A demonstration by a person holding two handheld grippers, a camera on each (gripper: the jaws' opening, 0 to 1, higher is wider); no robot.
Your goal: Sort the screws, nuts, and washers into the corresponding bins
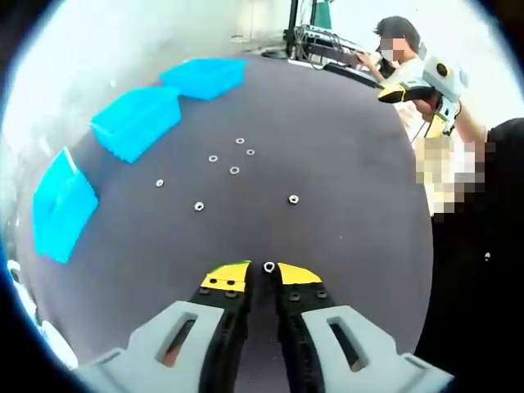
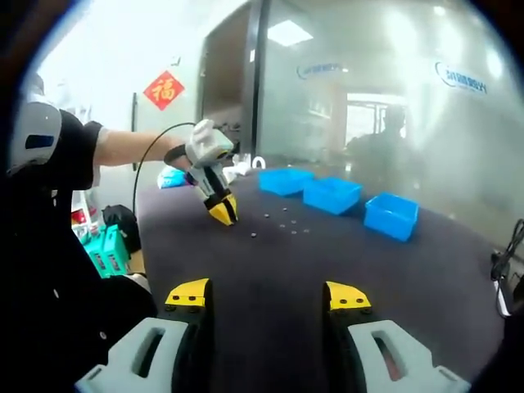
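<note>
Closing on a small washer [image 1: 268, 267], your left gripper [image 1: 262, 274] has its jaws nearly together, the ring caught right at the yellow tips; whether it is truly pinched or just lying between them on the tabletop [image 1: 344, 164] I cannot tell for sure. Low and steep is how you hold it: the right gripper view shows it tilted tip-down over the dark surface, your arm stretched out level from the shoulder. That angle suits a flat part, letting the tips meet the surface.

Loose parts [image 1: 235, 170] lie scattered ahead of the jaws, well apart from one another, too small to sort by type from here. Three blue bins [image 1: 137, 120] stand in a row along the far left edge, beyond the scatter, within reach of this hand.

Your right gripper [image 2: 268, 296] hangs back above the tabletop, jaws wide apart and empty, clear of the work.
</note>
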